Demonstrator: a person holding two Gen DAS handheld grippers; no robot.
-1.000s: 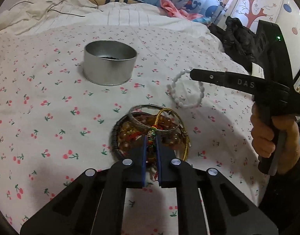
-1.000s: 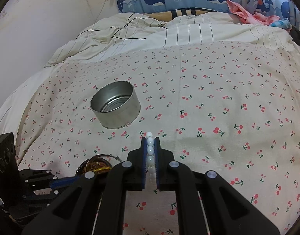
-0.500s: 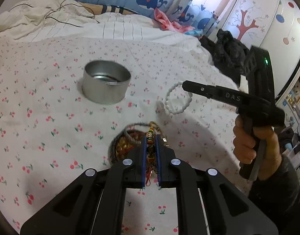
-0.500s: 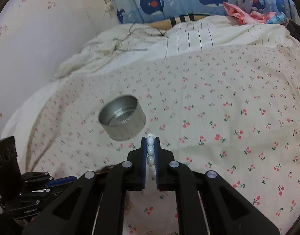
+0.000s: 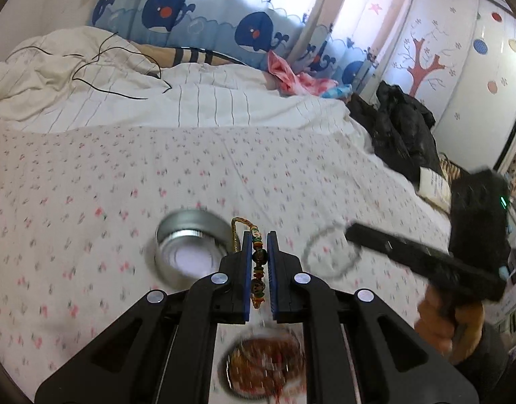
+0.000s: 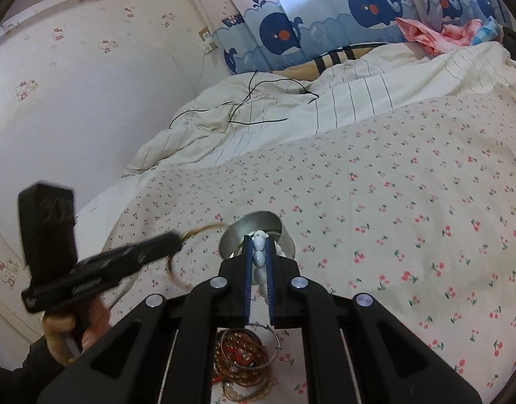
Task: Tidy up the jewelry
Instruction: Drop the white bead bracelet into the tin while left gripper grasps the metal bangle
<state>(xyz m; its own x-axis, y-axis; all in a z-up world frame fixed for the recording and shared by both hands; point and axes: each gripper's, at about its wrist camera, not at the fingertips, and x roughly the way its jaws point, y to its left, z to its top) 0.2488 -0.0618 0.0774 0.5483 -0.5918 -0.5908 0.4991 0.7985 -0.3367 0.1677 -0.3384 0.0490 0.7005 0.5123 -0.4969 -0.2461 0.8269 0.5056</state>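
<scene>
My left gripper (image 5: 258,239) is shut on a gold cord bracelet with coloured beads (image 5: 259,259), lifted above the bed. Its cord loop (image 6: 190,235) trails from the same gripper in the right wrist view. My right gripper (image 6: 258,240) is shut on a white bead bracelet (image 6: 259,252), whose blurred ring (image 5: 330,254) hangs in the air. A round silver tin (image 5: 187,247) (image 6: 258,237) stands open on the cherry-print sheet just beyond both grippers. A pile of brown and red bracelets with a metal bangle (image 5: 264,363) (image 6: 246,360) lies on the sheet below the fingers.
A rumpled white striped duvet (image 5: 123,97) with a black cable (image 5: 99,60) lies at the far side of the bed. A black bag (image 5: 399,131) sits at the bed's right edge. A person's hand (image 5: 456,316) holds the right gripper's handle.
Both grippers have risen from the sheet with their bracelets. The left one lifted the gold cord bracelet off the pile and moved toward the tin, which now sits close ahead of both.
</scene>
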